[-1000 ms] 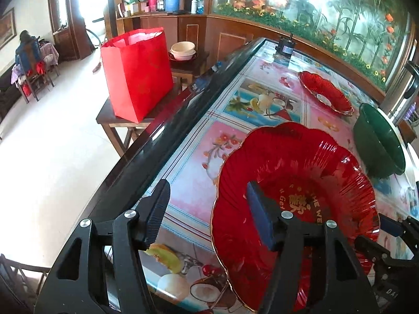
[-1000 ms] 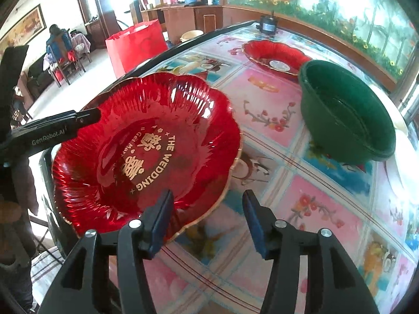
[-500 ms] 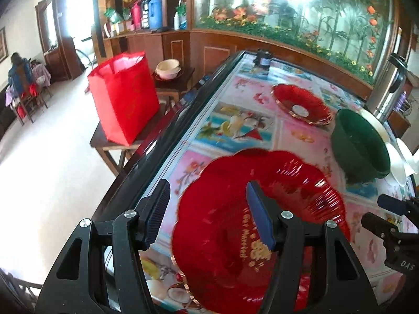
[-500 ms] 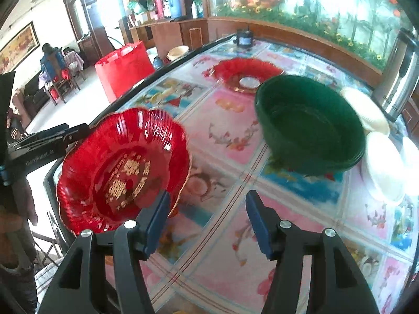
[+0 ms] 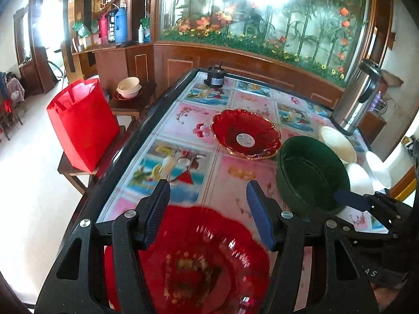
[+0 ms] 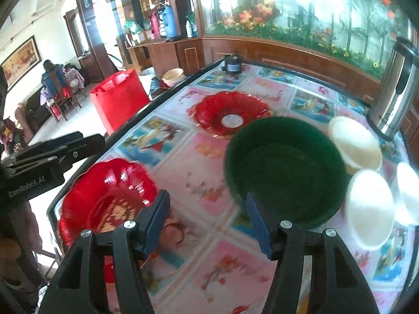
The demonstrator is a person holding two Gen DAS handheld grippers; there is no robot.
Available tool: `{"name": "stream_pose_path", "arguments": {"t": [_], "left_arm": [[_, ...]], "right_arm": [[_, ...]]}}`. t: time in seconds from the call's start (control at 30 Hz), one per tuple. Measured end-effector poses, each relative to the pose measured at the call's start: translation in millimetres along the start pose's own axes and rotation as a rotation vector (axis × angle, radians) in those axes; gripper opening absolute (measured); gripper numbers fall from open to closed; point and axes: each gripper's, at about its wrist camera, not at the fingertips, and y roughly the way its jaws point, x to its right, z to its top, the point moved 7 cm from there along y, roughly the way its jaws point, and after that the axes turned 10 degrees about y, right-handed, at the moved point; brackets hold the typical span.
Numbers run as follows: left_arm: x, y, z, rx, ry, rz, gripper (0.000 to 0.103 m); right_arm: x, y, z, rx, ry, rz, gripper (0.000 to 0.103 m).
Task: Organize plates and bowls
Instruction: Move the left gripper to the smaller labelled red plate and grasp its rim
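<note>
Both pairs of fingers stand apart, gripping nothing; the left gripper (image 5: 208, 213) hangs over a blurred red plate (image 5: 193, 259) at the table (image 6: 209, 183) edge, seemingly resting there; the right gripper (image 6: 207, 219) faces the green bowl (image 6: 285, 170); beyond lie another red plate (image 6: 231, 116) and white bowls (image 6: 370, 204).

Long table (image 5: 183, 120), black rim, glossy floral-and-fruit-print top. Behind it: wood-panelled base (image 5: 235, 62) under large glazed display of artificial flowers and bamboo (image 5: 262, 13), strong glare on glass. Left: pale tiled floor (image 5: 26, 183), brightly lit; low wooden side table (image 5: 131, 102); wooden counter (image 5: 110, 52) carrying thermos flasks (image 5: 121, 24). Framed painting (image 6: 21, 59) on far wall.
</note>
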Motion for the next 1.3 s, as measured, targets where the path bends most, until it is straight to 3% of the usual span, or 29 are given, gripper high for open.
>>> {"name": "stream_pose_path", "arguments": {"t": [0.47, 0.67, 0.77, 0.93, 1.3], "left_arm": [[5, 74, 48, -0.085, -0.049, 0.020, 0.061], [7, 113, 58, -0.128, -0.028, 0.066, 0.061], [3, 133, 61, -0.162, -0.044, 0.069, 0.061], [0, 155, 64, -0.189, -0.055, 0.075, 0.061], [-4, 183, 70, -0.222, -0.037, 0.105, 0.061]], "right_arm": [[32, 51, 76, -0.033, 0.054, 0.043, 0.061], [47, 80, 104, -0.072, 0.065, 0.046, 0.060], [56, 97, 113, -0.097, 0.079, 0.042, 0.058], [68, 126, 118, -0.153, 0.090, 0.023, 0.047], [79, 148, 126, -0.218, 0.094, 0.006, 0.046]]}}
